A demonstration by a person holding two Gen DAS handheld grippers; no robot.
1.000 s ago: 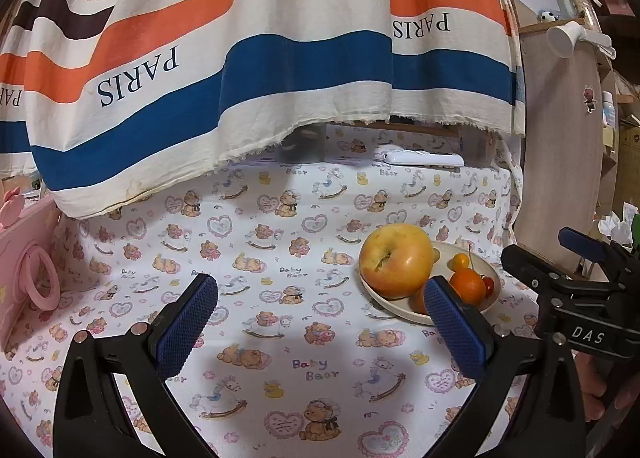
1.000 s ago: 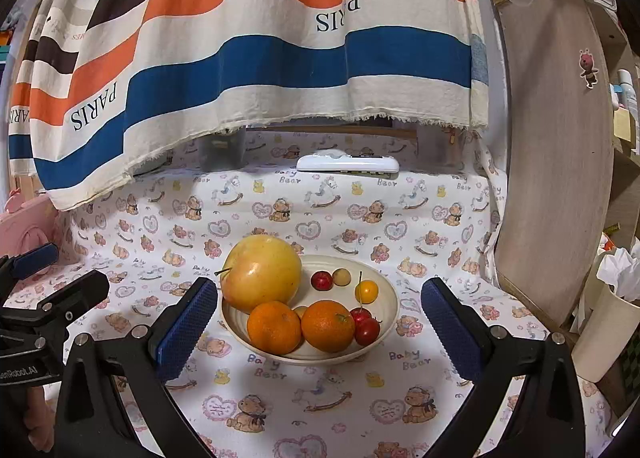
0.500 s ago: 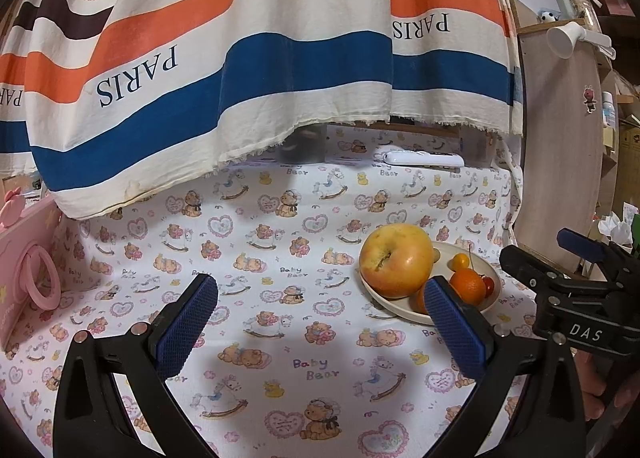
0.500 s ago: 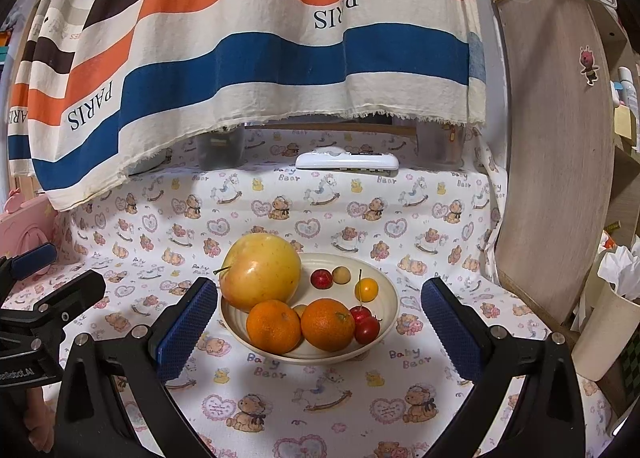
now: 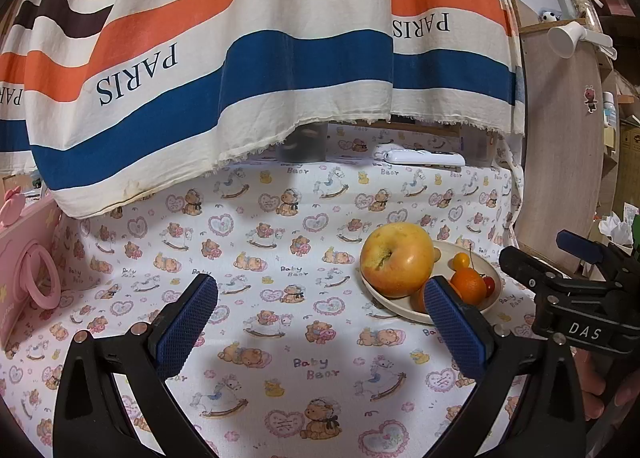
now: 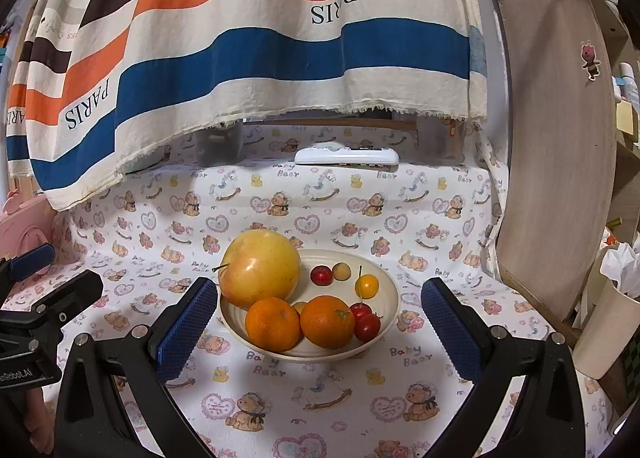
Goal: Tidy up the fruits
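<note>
A cream bowl (image 6: 390, 300) sits on a counter (image 6: 320, 201) covered with a cloth printed with teddy bears, hearts and rocking horses. All the fruit lies in the bowl. A large yellow-red apple (image 6: 260, 268) rests against the bowl's left rim and rises well above it. Two oranges (image 6: 273, 324) lie side by side at the front, touching each other. Two red cherries (image 6: 366, 322) sit just to the right of the oranges. Farther back are a red cherry (image 6: 321, 275), a small tan fruit (image 6: 342, 271) beside it, and a small yellow fruit (image 6: 367, 286) with a stem.

The right gripper (image 6: 319, 324) is spread wide and holds nothing; the bowl shows between its blue-padded fingers (image 6: 188, 324). The left gripper (image 5: 320, 328) is also wide and empty, over bare cloth to the left of the bowl, with its right finger in front of the bowl's near edge. In the left wrist view, the right gripper (image 5: 560, 258) shows at the right edge.

A striped cloth (image 6: 260, 37) printed with "PARIS" hangs over the back of the counter. A white remote control (image 6: 347, 156) lies below it at the back. A pink box (image 5: 28, 270) stands at the left, and a wooden panel (image 6: 560, 157) at the right.
</note>
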